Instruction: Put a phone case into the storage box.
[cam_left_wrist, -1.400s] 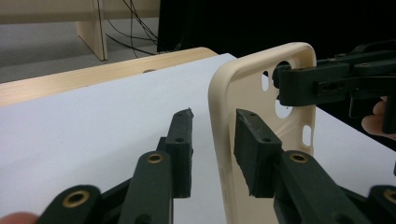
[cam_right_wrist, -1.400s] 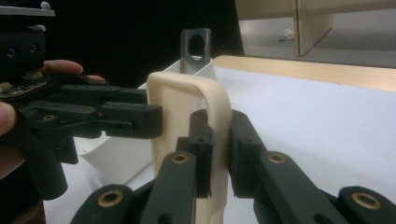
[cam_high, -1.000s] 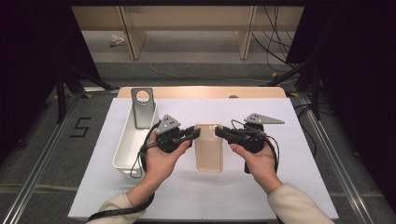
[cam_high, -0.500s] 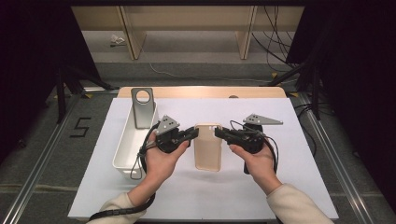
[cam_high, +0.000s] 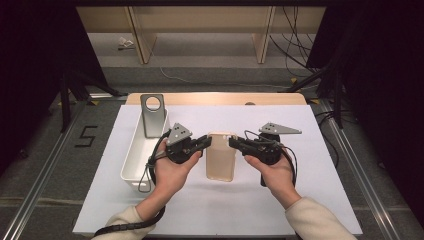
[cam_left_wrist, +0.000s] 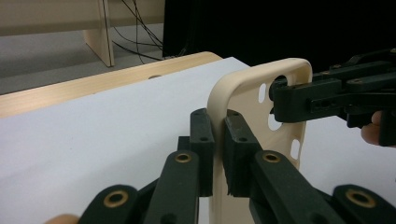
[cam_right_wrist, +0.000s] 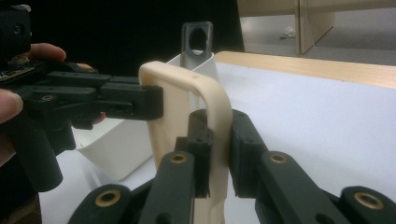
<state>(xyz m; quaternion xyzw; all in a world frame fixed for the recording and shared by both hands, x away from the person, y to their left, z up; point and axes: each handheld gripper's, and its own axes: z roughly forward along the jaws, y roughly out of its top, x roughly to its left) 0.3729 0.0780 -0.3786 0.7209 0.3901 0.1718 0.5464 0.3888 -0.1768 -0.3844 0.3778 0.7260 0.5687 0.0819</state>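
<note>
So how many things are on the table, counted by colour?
Cream phone case: 1
Grey phone case: 1
White bin: 1
Black tongs, left and right: 2
Total: 5

Your phone case (cam_high: 220, 161) sits in the middle of the table (cam_high: 320, 200), between your two hands. Your left gripper (cam_high: 206, 142) meets its left edge near the far end, and your right gripper (cam_high: 233, 142) meets its right edge straight across. Left of your left hand, a bin (cam_high: 134, 155) runs lengthwise along the table's left side. A second case (cam_high: 153, 114) stands in the bin's far end, leaning on its far wall.
</note>
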